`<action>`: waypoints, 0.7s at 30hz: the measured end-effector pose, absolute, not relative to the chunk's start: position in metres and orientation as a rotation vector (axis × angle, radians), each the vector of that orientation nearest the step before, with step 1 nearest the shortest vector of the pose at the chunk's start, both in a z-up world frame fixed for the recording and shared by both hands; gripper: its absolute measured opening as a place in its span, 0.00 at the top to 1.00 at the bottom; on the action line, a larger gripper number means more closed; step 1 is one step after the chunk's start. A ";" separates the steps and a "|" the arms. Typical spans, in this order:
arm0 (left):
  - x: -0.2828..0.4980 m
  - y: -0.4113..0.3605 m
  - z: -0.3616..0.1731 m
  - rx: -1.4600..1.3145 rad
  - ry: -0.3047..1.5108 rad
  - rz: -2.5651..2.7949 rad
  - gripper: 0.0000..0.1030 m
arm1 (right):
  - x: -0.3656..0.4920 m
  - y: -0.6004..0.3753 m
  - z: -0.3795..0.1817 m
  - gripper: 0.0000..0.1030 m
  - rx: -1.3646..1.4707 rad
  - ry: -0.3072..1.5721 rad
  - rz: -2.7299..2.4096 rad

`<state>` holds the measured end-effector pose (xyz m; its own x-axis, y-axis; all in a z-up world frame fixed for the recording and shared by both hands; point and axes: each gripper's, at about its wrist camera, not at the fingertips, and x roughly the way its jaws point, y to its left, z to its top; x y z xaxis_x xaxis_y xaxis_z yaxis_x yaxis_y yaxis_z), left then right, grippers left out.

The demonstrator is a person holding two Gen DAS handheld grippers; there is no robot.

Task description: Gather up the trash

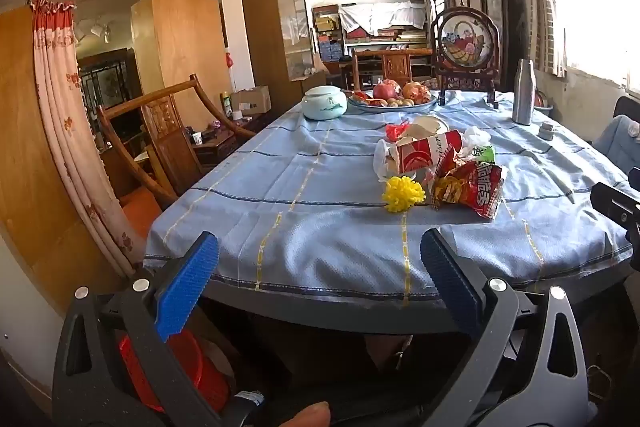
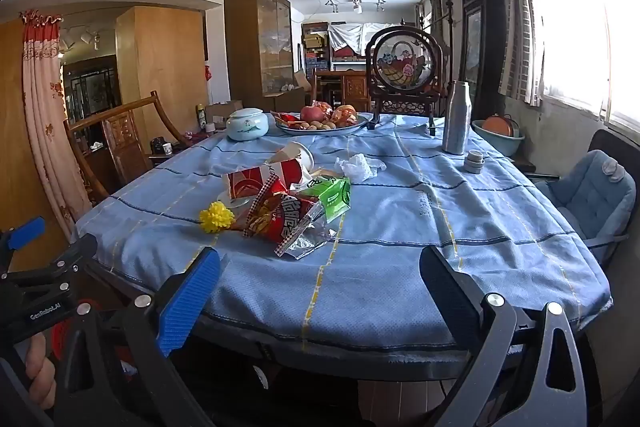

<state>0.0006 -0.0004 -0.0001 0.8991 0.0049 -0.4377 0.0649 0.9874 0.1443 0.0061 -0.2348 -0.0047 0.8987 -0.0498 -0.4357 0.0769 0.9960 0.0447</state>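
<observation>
A pile of trash lies on the blue tablecloth (image 1: 280, 187): a red snack bag (image 1: 476, 189) (image 2: 280, 223), a red-and-white paper carton (image 1: 424, 155) (image 2: 260, 181), a green packet (image 2: 332, 197), a crumpled tissue (image 2: 358, 165), a tipped paper cup (image 2: 296, 155) and a yellow flower (image 1: 403, 194) (image 2: 217, 217). My left gripper (image 1: 320, 267) hangs open at the table's near edge, short of the pile. My right gripper (image 2: 320, 279) is also open and empty, with the pile ahead and to the left.
At the far end stand a fruit plate (image 2: 324, 125), a pale ceramic jar (image 2: 247, 124), a steel bottle (image 2: 456, 119) and a round picture stand (image 2: 404, 67). Wooden chairs line the left side; a blue cushioned chair (image 2: 592, 199) sits right. A red bucket (image 1: 180, 355) is under the table.
</observation>
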 end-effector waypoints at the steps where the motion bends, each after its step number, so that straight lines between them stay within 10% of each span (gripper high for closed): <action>1: 0.001 -0.001 0.000 0.157 0.451 -0.029 0.06 | 0.006 -0.234 -0.005 0.05 0.061 0.449 -0.067; 21: 0.001 0.004 0.001 0.136 0.449 -0.032 0.06 | 0.006 -0.231 -0.004 0.05 0.048 0.453 -0.066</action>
<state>0.0007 0.0037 0.0005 0.9006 -0.0011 -0.4346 0.0611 0.9904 0.1241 0.0064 -0.2307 -0.0039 0.8972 -0.0529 -0.4384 0.0740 0.9968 0.0313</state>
